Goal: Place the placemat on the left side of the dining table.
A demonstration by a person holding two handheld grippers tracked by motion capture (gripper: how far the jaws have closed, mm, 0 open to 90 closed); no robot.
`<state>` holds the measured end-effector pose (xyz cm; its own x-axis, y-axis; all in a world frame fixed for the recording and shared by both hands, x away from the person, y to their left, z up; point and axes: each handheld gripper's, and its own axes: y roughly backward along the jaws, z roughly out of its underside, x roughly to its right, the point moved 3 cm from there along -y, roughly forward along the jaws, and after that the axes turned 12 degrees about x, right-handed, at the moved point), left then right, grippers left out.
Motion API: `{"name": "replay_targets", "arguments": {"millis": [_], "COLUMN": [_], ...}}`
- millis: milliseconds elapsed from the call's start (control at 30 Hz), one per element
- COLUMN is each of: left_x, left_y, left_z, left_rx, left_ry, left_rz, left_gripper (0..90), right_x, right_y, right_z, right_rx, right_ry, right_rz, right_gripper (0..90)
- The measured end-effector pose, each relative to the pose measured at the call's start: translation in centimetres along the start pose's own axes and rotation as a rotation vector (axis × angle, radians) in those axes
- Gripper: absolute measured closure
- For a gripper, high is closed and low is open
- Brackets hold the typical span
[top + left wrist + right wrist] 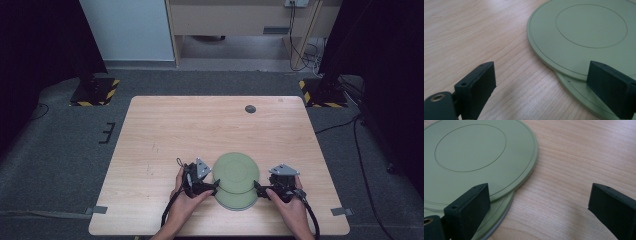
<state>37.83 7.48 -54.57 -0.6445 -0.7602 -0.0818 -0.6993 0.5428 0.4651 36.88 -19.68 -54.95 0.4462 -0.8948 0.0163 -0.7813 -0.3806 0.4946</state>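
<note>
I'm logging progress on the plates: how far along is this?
Done: the top plate lies on the bottom plate, shifted off-centre. In hand: the left claw and right claw flank the stack, both open, gripping nothing. Left: closing on a plate and moving it; where to, I can't tell.

Even, soft overhead light falls on the tabletop (165, 130) in the high view, while the room's far corners sink into near black. The picture is slightly soft and low in detail. In both gripper views the wood grain is sharp, the near black jaws blur, and faint diffuse shadows lie beneath them.
</note>
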Motion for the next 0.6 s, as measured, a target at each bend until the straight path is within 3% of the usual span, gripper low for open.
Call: {"name": "replay_targets", "arguments": {"millis": [600], "left_x": [-0.15], "left_y": [0.26], "left_z": [-0.3], "left_rx": [0.018], "left_ry": [0.002], "left_rz": [0.01], "left_gripper": [8.1], "right_x": [0.01], "right_y": [0.07], "right_z": [-0.04], "right_rx": [0.003], "right_ry": [0.001], "right_rz": [0.0], "right_gripper": [5.2]}}
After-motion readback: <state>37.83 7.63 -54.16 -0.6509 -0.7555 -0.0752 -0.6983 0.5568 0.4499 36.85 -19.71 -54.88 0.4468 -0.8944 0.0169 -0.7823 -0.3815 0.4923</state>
